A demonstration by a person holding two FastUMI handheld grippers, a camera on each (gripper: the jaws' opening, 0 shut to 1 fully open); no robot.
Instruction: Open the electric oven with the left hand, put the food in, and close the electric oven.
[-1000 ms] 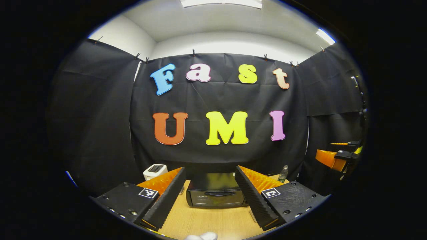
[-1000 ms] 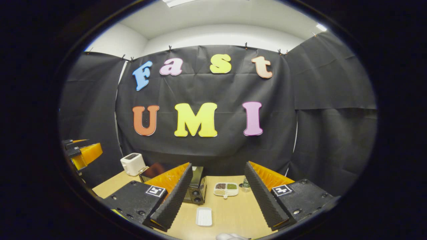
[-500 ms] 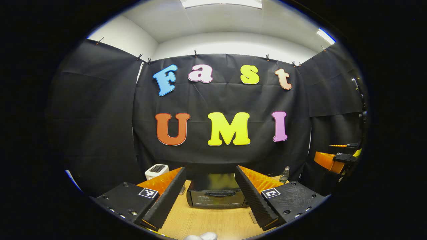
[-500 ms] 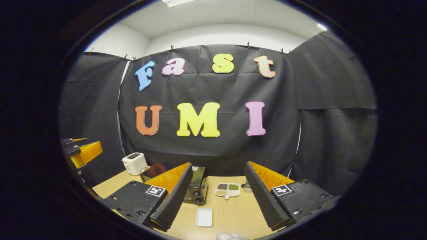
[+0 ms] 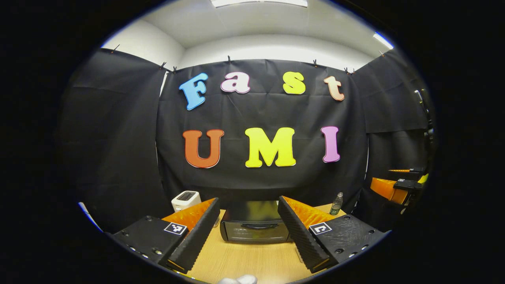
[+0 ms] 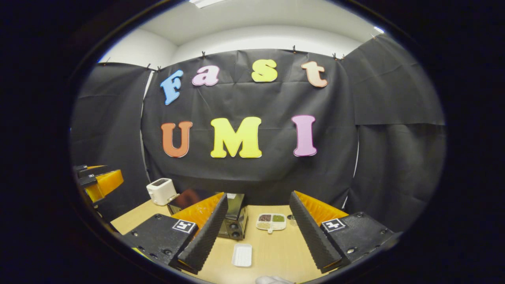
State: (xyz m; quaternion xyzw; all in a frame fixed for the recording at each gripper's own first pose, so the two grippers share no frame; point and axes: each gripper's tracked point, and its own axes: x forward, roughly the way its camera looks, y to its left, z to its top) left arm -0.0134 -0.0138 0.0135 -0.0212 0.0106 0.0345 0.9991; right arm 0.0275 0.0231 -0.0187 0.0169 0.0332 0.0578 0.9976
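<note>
The black electric oven point(image 5: 254, 232) stands on the wooden table point(image 5: 244, 260) straight ahead of my left gripper point(image 5: 248, 199), its door closed and its handle across the front. The left gripper is open, empty and short of the oven. In the right gripper view the oven point(image 6: 236, 221) sits left of centre. A divided dish of food point(image 6: 271, 222) lies to its right and a white tray point(image 6: 242, 255) lies nearer. My right gripper point(image 6: 258, 195) is open and empty above the table. Each gripper also shows at the other view's edge: right gripper point(image 5: 398, 183), left gripper point(image 6: 98, 181).
A white toaster point(image 5: 185, 200) stands at the back left of the table, also seen as the toaster point(image 6: 161, 190). A small bottle point(image 5: 336, 204) stands at the back right, near the cloth wall. Bare tabletop lies between the oven and the near edge.
Both views have shifted slightly, so the wall and oven sit a little higher in frame. Both grippers stay open and nothing on the table has moved.
</note>
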